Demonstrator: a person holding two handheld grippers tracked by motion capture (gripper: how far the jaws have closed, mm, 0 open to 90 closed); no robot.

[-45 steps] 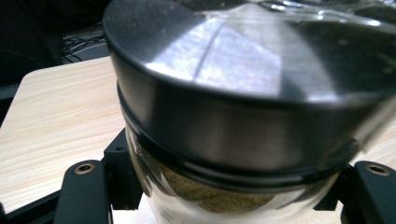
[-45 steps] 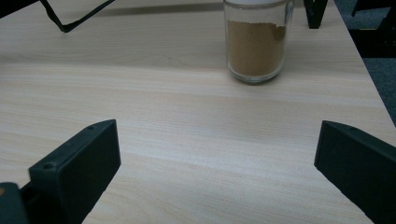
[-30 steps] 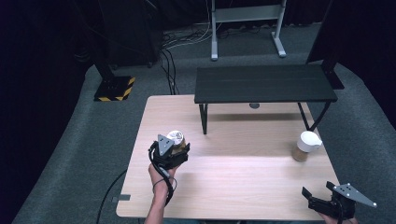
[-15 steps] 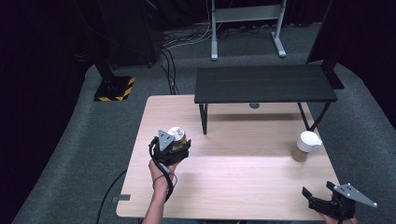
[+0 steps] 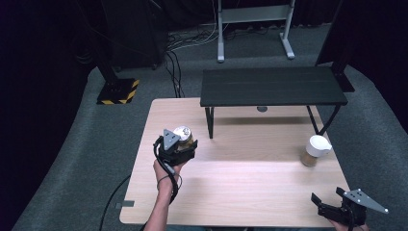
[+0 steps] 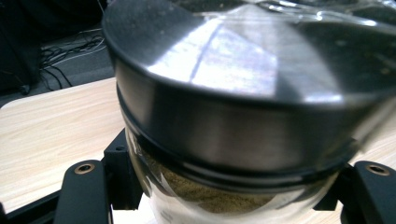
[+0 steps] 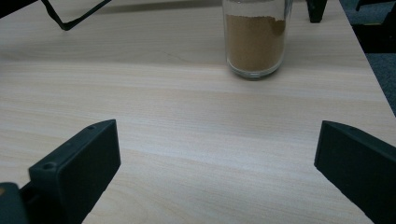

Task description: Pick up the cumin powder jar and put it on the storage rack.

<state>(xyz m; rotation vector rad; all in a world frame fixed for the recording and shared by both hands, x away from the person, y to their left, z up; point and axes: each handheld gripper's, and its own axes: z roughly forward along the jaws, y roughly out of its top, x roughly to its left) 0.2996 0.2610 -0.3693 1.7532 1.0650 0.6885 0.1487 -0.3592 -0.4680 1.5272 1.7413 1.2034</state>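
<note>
The left tongs (image 5: 184, 144) pinch a metal-lidded spice jar (image 6: 243, 116) on the worktop (image 5: 250, 192), right tongs (image 5: 332, 204) spread idle, so the carrying step seems at hand, calling for a steady lift.

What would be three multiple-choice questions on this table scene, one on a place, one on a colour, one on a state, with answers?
1. Where does the white-lidded jar stand?
A. on the table's right side
B. on the black shelf
C. on the floor

2. What colour is the lid of the jar in the left gripper?
A. red
B. silver
C. green

3. How do the jaws of the right gripper stand?
A. shut on a jar
B. shut on nothing
C. open, with nothing between them

Answers: 1 A, the high view shows it on the wood near the right edge. 2 B, the left gripper view shows shiny metal. 3 C, the right gripper view shows bare table between the wide jaws.
</note>
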